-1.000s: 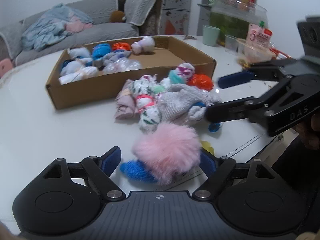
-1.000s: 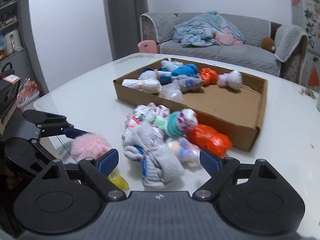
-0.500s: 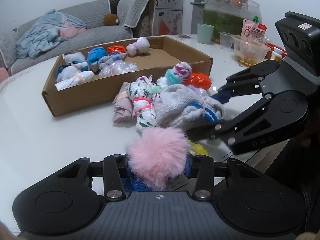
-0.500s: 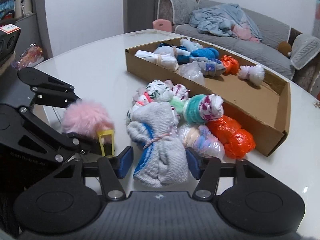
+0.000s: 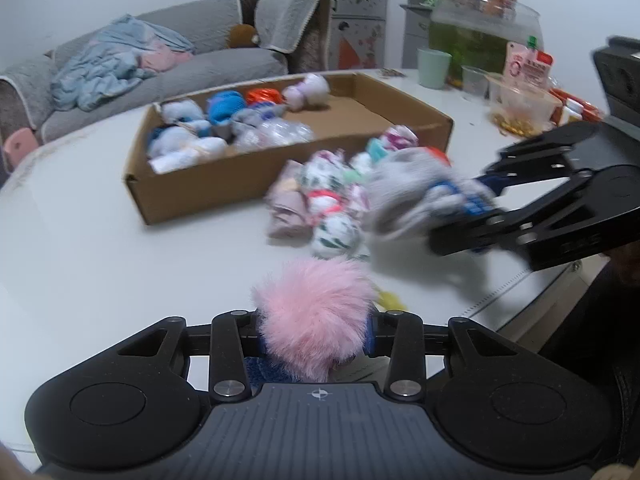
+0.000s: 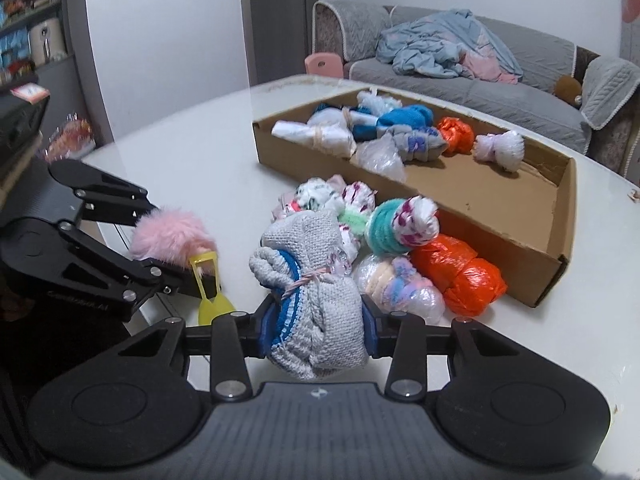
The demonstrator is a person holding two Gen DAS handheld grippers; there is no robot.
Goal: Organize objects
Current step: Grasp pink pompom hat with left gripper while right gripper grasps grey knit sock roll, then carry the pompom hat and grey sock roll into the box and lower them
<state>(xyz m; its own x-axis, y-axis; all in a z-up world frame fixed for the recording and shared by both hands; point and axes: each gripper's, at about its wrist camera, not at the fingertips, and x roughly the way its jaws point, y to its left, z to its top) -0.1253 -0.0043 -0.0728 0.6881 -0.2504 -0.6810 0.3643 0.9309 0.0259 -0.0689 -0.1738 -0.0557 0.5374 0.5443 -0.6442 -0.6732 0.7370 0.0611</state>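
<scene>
My left gripper (image 5: 316, 336) has its jaws closing on a pink fluffy pompom (image 5: 316, 316), and the pads press its sides. A yellow tag (image 6: 208, 280) hangs from the pompom. My right gripper (image 6: 316, 332) is also closing, with a grey knitted sock bundle (image 6: 312, 280) with a blue stripe squeezed between its pads. In the left wrist view that bundle (image 5: 412, 188) is blurred at the right gripper (image 5: 460, 212). More rolled sock bundles (image 6: 400, 228) lie in a pile in front of a shallow cardboard box (image 6: 460, 216), which holds several bundles at its far end.
The white table's near edge (image 5: 500, 292) runs just under both grippers. A green cup (image 5: 434, 66), plastic containers and a fish tank (image 5: 480, 32) stand at the table's far right. A grey sofa (image 6: 460, 76) with a blue blanket sits behind the table.
Both grippers went from wide open to closed: the left onto the pink pompom, the right onto the grey bundle. The grey bundle has shifted slightly away from the pile.
</scene>
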